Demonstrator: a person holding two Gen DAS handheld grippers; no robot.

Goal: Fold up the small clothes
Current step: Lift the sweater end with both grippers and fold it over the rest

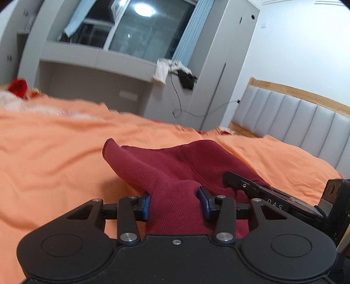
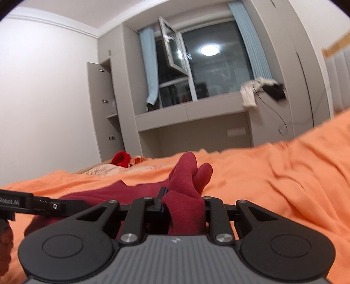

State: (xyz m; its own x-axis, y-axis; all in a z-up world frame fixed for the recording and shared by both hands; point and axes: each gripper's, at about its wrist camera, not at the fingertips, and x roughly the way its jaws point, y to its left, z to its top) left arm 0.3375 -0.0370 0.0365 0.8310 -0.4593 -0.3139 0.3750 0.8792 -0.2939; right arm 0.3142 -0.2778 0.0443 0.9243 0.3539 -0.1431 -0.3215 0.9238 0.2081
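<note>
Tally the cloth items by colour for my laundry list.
Dark red ribbed knit garment, held by both grippers: 1
Bright red cloth item at the bed's far end: 1
White cloth on the window ledge: 1
Black cloth on the window ledge: 1
Total: 4

the room is evenly lit from overhead; a round ceiling lamp (image 1: 143,8) mirrors as a bright glare spot in the dark window glass (image 2: 218,72). the orange bedsheet (image 1: 54,153) glows warm, with soft shallow shadows in its wrinkles. both fisheye views bend the walls and wardrobe lines, and their corners go black. the far sheet edge and the clothes on the ledge (image 2: 262,89) smear with motion blur; the near gripper bodies stay sharp.
</note>
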